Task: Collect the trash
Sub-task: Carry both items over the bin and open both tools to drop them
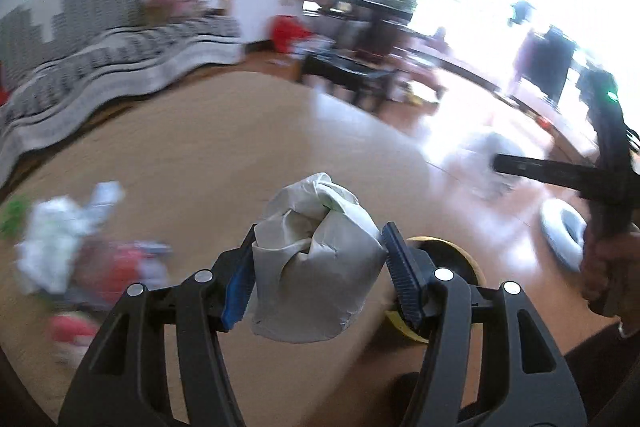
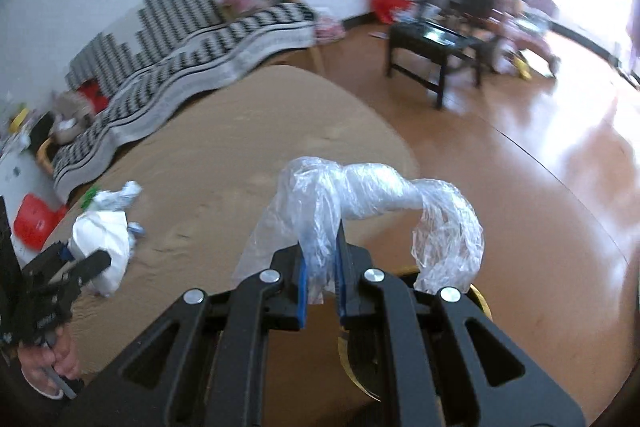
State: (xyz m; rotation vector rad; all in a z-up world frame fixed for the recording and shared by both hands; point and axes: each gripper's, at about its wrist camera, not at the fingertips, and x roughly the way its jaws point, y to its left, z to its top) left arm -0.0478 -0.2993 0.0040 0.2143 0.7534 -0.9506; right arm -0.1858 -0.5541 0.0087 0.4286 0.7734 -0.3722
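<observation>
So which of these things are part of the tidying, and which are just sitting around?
Part of the job:
- crumpled paper cup, clamped in the left gripper
- twisted clear plastic bag, pinched in the right gripper
- litter pile on the tan table

Just lying about:
- striped sofa
- black side table
- red bag by the wall

Pale grey-white crumpled paper wad (image 1: pixel 316 263) sits between the black left gripper's (image 1: pixel 320 275) blue ribbed pads (image 1: pixel 402 277). Clear, glossy plastic wrap (image 2: pixel 360 215) sits in the black right gripper (image 2: pixel 322 287). Beyond both: tan rug (image 2: pixel 240 155), orange-brown glossy floor (image 2: pixel 520 147), black-and-white zigzag sofa cover (image 2: pixel 192 43), black side table (image 2: pixel 436 43).
</observation>
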